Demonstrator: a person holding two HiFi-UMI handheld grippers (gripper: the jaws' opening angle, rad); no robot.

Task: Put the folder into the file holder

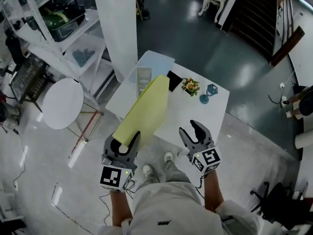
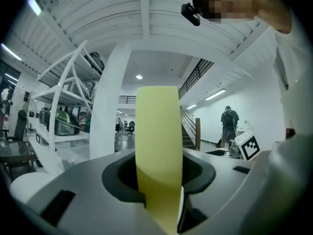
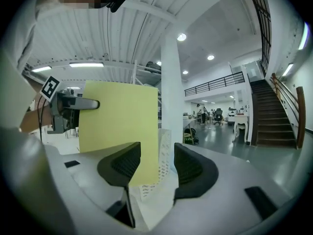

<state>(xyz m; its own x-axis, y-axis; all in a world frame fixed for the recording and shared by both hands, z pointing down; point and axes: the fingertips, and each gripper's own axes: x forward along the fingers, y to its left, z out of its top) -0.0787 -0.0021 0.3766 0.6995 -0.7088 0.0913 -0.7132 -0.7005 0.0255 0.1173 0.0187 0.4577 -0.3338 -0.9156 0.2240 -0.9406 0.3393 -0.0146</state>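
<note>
A yellow-green folder (image 1: 144, 109) is held up over the white table (image 1: 195, 112), slanting from my left gripper toward the far edge. My left gripper (image 1: 123, 143) is shut on the folder's near corner. In the left gripper view the folder (image 2: 157, 131) stands edge-on, pinched between the jaws of the left gripper (image 2: 159, 180). The white mesh file holder (image 1: 144, 77) stands upright at the table's far left, just behind the folder's far end. My right gripper (image 1: 190, 128) hovers open over the table's near edge, holding nothing. In the right gripper view the folder (image 3: 120, 126) and file holder (image 3: 165, 146) lie beyond the right gripper (image 3: 156, 160).
On the table's far side are a black flat object (image 1: 174, 81), a small flower pot (image 1: 190, 86) and a blue glass (image 1: 210, 91). A white pillar (image 1: 117, 23) and a round white side table (image 1: 63, 103) stand to the left. White shelving (image 1: 58, 18) fills the back left.
</note>
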